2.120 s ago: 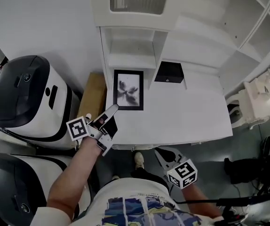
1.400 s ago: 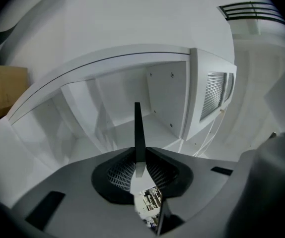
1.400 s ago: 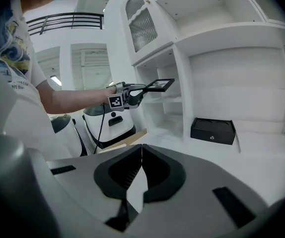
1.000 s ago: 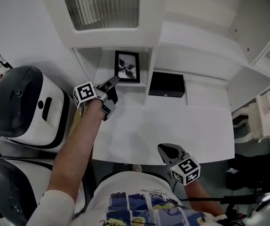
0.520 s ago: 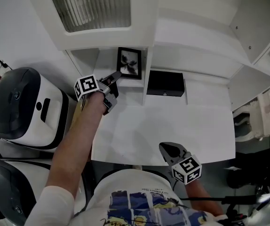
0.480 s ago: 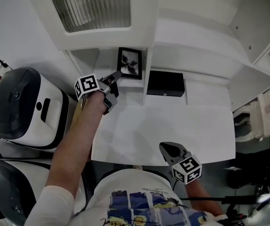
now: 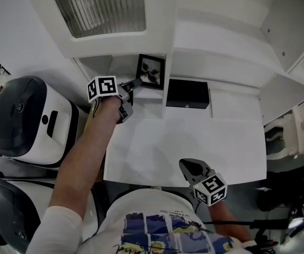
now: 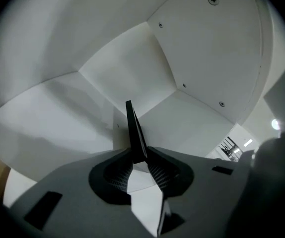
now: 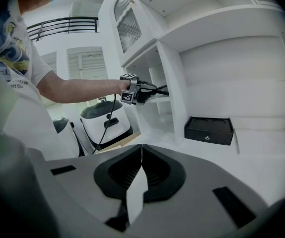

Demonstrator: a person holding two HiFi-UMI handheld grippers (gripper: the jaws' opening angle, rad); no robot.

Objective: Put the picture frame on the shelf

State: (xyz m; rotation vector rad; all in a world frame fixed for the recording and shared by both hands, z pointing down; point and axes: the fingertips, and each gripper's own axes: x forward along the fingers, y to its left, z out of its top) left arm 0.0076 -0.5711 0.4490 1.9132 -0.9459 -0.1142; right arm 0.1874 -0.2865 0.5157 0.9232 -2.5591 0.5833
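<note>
Where the head view looks down, the picture frame (image 7: 151,71) stands upright in the low shelf (image 7: 121,67) compartment, the left gripper (image 7: 137,82) at its lower corner. Left gripper view: jaws just opening, narrowly apart around the frame's black edge. Right gripper view: the right gripper (image 9: 141,150) is closed and empty above the tabletop (image 9: 261,150)

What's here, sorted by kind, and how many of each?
Picture frame: 1
Black box: 1
Shelf unit: 1
Handheld grippers: 2, the left gripper, whose jaws have just been opening around the frame, and the right gripper, shut
White-and-black machines: 2
Total: 7
</note>
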